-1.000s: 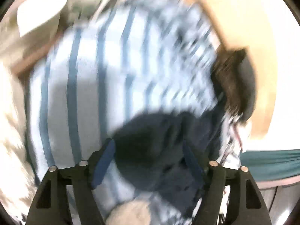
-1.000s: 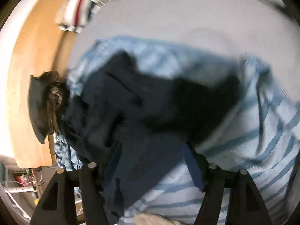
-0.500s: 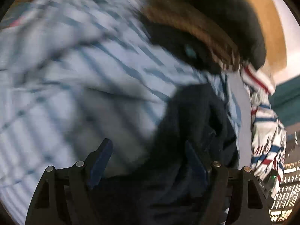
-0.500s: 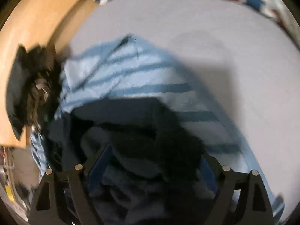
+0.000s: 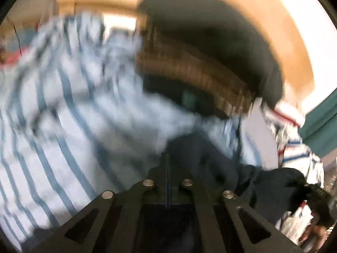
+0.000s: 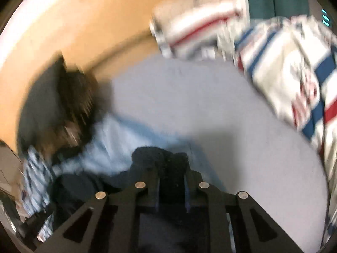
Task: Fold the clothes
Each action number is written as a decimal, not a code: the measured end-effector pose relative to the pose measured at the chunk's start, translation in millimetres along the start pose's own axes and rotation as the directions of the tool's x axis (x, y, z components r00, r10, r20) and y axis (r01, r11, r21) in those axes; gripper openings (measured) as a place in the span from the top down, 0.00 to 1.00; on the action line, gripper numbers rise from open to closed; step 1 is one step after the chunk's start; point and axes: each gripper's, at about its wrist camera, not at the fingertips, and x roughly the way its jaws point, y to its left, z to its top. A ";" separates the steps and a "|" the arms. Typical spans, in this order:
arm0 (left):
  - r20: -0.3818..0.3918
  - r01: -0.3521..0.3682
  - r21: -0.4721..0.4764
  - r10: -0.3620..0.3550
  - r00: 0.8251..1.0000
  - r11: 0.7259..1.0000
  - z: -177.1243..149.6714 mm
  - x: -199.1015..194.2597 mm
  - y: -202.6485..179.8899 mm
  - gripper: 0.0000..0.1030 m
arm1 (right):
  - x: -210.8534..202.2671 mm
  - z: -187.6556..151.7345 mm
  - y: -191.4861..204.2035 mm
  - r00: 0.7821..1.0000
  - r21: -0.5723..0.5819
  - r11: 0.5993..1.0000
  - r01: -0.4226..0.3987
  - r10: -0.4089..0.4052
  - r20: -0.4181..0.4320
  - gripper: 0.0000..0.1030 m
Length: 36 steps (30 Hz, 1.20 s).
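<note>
Navy cloth [image 6: 160, 160], a dark bunched garment, sits at the lower middle of the right wrist view, and the right tool [image 6: 171, 181] has just been closing on it: its jaws stand narrow with a fold of the cloth pinched between them. In the left wrist view the same navy cloth [image 5: 202, 154] lies at the lower middle and runs to the lower right, and the left tool [image 5: 167, 168] has its jaws drawn fully together, having just closed; the cloth lies right at their tips, though blur hides whether any of it is caught. A pale blue striped shirt [image 5: 69, 109] spreads over the left half of that frame, under the navy cloth. A black and brown garment [image 5: 206, 63] lies at the upper middle against a tan wooden board [image 5: 280, 33]. In the right wrist view a grey surface [image 6: 210, 109] fills the centre, with red, white and blue striped fabric [image 6: 294, 80] heaped at the upper right.
</note>
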 end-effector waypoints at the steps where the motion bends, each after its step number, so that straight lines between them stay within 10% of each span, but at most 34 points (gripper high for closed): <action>1: 0.045 0.003 0.002 -0.003 0.999 1.000 9.3 -12.2 -3.4 1.00 | -13.2 13.0 4.7 0.998 -0.012 1.000 0.010 -0.010 0.060 0.82; 5: 0.172 -0.009 0.001 0.009 0.985 1.000 41.2 -52.9 -14.6 1.00 | -37.9 49.1 7.5 0.981 0.029 0.998 0.056 -0.060 0.184 0.84; 8: -0.015 -0.003 -0.028 0.003 1.000 1.000 41.1 -28.0 -9.7 0.97 | -28.6 53.2 -11.9 0.986 0.139 0.984 0.107 -0.123 0.114 0.19; 12: -0.322 0.033 -0.089 -0.061 0.945 0.995 8.9 14.7 17.6 0.29 | -14.8 -3.3 -43.5 0.997 0.226 0.974 -0.028 0.042 -0.058 0.19; 22: -0.384 -0.116 -0.022 0.099 0.918 0.993 -69.4 -26.0 70.7 0.29 | -24.8 -227.0 -98.7 0.932 0.253 0.963 0.087 0.011 -0.362 0.21; 27: -0.358 -0.190 -0.102 0.142 0.923 0.977 -86.2 -75.7 114.6 0.29 | -71.4 -261.6 -117.0 0.951 0.367 0.923 0.112 0.008 -0.310 0.19; 31: -0.374 -0.239 -0.237 0.139 0.917 0.942 -102.8 -95.5 161.9 0.27 | -90.0 -284.2 -141.8 0.953 0.544 0.838 -0.033 0.191 -0.237 0.20; 36: -0.347 -0.254 -0.356 0.126 0.930 0.899 -128.3 -115.5 200.1 0.27 | -59.1 -289.5 -143.0 0.950 0.644 0.763 -0.061 0.243 -0.198 0.36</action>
